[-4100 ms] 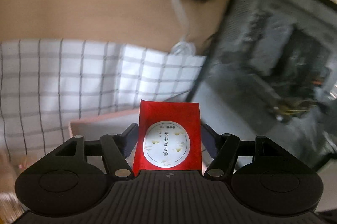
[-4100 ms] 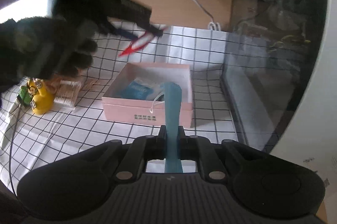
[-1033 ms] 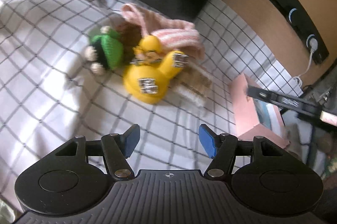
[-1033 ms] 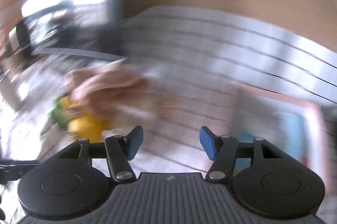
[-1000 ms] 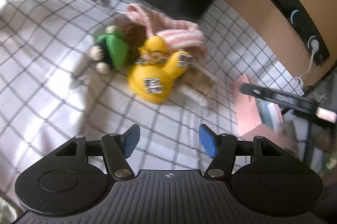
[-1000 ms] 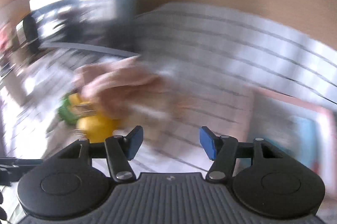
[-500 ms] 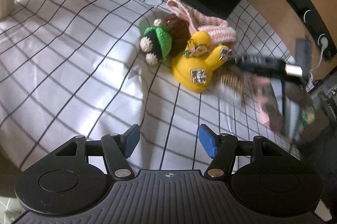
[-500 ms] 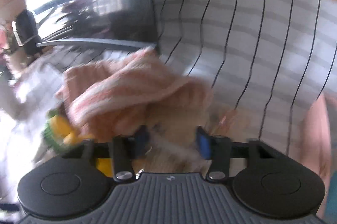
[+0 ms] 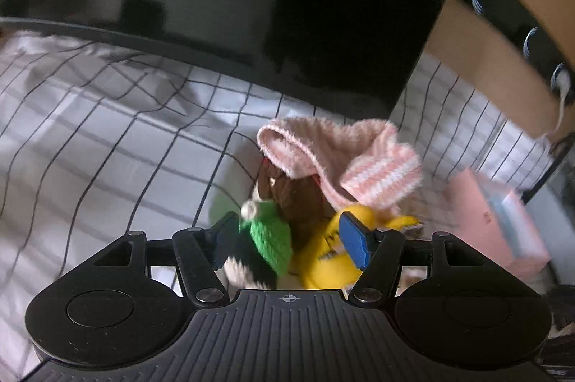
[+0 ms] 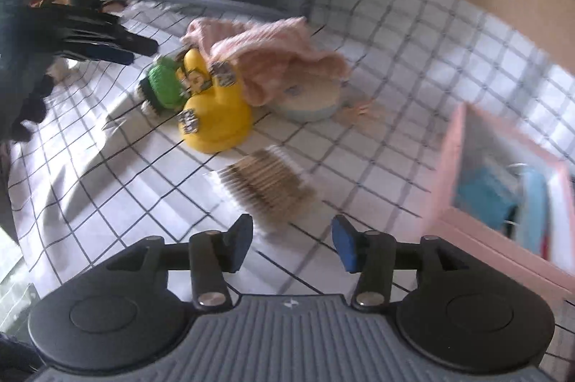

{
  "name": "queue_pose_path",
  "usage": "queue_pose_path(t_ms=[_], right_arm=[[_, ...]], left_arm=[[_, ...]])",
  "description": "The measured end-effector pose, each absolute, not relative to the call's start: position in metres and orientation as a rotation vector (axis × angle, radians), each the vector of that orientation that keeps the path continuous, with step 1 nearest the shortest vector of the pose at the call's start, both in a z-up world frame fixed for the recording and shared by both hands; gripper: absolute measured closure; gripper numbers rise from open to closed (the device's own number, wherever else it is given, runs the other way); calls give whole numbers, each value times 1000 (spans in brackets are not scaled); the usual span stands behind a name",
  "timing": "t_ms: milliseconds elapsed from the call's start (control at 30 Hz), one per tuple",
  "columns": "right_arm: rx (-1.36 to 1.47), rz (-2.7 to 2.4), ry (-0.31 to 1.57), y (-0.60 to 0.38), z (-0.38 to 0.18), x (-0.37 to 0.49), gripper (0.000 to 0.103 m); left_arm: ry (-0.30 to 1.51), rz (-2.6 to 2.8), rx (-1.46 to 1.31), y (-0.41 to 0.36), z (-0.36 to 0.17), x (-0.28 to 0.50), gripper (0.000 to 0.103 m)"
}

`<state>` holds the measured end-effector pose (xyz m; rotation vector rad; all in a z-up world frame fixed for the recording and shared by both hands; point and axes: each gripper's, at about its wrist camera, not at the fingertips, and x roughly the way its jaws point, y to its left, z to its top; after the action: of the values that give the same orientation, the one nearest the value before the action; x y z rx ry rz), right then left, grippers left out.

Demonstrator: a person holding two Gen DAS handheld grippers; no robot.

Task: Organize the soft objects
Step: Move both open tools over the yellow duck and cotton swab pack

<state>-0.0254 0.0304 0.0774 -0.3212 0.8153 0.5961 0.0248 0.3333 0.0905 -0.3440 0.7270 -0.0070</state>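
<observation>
Since half a second ago the left claw has closed in on the toy heap, and the right claw has backed off from the pink knit sock; its jaws have just been opening, with nothing between them. Both claws stand moderately wide and empty. The left one's blue pads flank the green knit doll and the yellow duck without visibly pressing either.

The step in hand looks like picking the next soft thing for the pink box, which already holds blue items and sits well apart from the heap, off to the right on the checked tabletop. The heap itself lies near the dark screen, with the sock draped over a brown plush and the duck.

Next, the left claw probably needs to settle on one toy, not two, before closing. A bundle of wooden sticks lies just ahead of the right claw, between heap and box, and could be swept aside. Open cloth lies leftward; the screen's edge crowds the heap from behind.
</observation>
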Motion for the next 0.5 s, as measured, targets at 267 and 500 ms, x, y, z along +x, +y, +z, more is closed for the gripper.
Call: queue_pose_path(t_ms=[267, 500], right_arm=[[-316, 470, 792, -5, 93, -36, 53], [-332, 408, 771, -31, 94, -46, 53]], left_arm=[[726, -273, -205, 272, 106, 48, 43], [747, -283, 80, 238, 108, 60, 42]])
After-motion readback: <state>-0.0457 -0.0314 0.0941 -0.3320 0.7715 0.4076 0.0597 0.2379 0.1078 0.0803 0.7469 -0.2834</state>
